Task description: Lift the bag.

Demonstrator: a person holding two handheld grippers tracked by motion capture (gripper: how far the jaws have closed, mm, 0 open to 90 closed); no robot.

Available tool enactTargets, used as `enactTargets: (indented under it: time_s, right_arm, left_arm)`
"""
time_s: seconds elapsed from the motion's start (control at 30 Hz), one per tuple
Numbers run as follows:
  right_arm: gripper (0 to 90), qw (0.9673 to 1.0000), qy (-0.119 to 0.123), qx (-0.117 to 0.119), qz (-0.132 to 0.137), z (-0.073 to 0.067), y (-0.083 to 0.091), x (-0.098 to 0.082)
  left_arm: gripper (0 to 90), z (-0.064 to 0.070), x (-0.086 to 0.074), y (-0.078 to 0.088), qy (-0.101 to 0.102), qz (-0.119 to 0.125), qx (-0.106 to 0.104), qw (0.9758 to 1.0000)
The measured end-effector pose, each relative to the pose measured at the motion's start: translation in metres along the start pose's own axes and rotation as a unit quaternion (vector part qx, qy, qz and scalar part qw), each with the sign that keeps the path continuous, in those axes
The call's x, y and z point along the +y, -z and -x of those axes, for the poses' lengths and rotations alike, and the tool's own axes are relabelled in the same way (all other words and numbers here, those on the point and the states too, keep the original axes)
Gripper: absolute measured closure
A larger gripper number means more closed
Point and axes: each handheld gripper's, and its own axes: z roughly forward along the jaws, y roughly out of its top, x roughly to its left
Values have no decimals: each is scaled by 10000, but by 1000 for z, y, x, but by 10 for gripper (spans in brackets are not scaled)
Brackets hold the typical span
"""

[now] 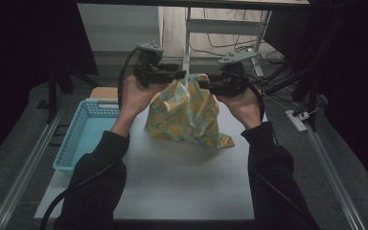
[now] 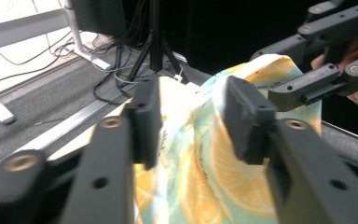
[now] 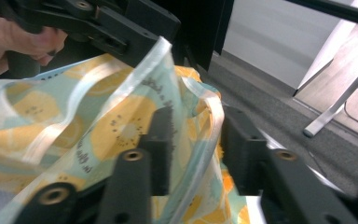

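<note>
In the high view both forearms in dark sleeves reach forward over the white bench (image 1: 182, 182), each hand raised above its far half; the left gripper (image 1: 178, 75) and the right gripper (image 1: 202, 84) point inward at each other over the top of a thin plastic bag printed with yellow lemon slices on pale blue-green (image 1: 184, 115), whose bottom rests on the bench. A light blue plastic lattice basket (image 1: 84, 134) sits just beside the left forearm at the bench's left edge. In the left gripper view the fingers (image 2: 249, 119) stand partly apart with the bag's top between them, not pinched. In the right gripper view the fingers (image 3: 163, 140) likewise stand partly open around the bag's clear rim.
</note>
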Motion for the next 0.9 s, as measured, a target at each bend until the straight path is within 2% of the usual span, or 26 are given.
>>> enactTargets:
  time_s: [0.07, 0.23, 0.37, 0.5, 0.63, 0.9]
  right_arm:
    - [555, 10000, -44, -35, -41, 1, -1, -2]
    - [427, 9999, -112, 0, 57, 2, 1, -6]
    - [354, 9998, -182, 42, 95, 2, 5, -8]
    - [327, 9997, -205, 95, 85, 2, 8, -12]
    - [304, 9991, -327, 229, 109, 3, 12, -17]
    - [273, 9989, -370, 277, 94, -1, 25, -23]
  left_arm:
    - [455, -1, -3, 1, -35, 16, -53, 10000]
    - [322, -2, -8, 5, -129, 87, -196, 9997]
    - [232, 0, -10, 11, -139, -28, -262, 9996]
    - [184, 2, -14, 16, -85, -196, -271, 9994]
    - [131, 2, -20, 19, -53, -362, -295, 9989]
    - [79, 3, -36, 28, 26, -458, -277, 9986]
